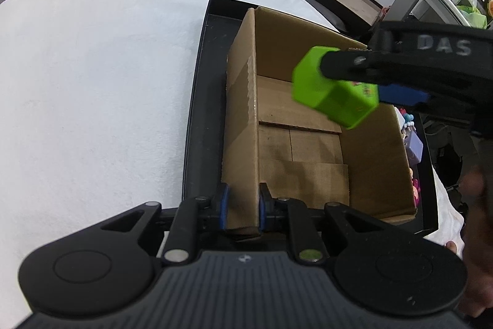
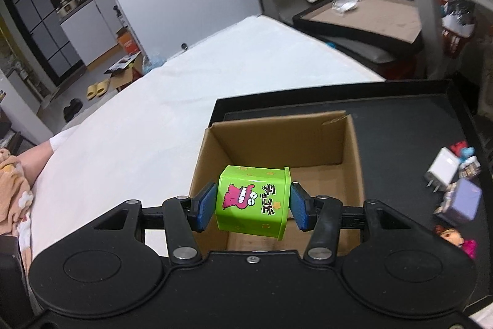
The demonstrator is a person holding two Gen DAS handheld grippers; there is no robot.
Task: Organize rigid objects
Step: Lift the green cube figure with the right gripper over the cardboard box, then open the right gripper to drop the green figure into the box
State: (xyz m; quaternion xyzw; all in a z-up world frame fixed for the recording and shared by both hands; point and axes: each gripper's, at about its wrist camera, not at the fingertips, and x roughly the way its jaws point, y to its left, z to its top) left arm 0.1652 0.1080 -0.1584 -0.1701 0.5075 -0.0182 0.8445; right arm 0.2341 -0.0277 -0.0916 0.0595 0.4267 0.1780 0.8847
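The right gripper (image 2: 252,207) clamped a bright green hexagonal plastic container (image 2: 254,201) between its blue pads (a pink cartoon face showed on the side), holding it tilted above the open brown cardboard box (image 2: 351,144). The left gripper (image 1: 243,207) was closed on the near wall of that box. The box sat in a shallow black tray (image 2: 400,119) on a white tablecloth (image 1: 92,67). Small toys and a white charger (image 2: 440,167) lay in the tray beside the box.
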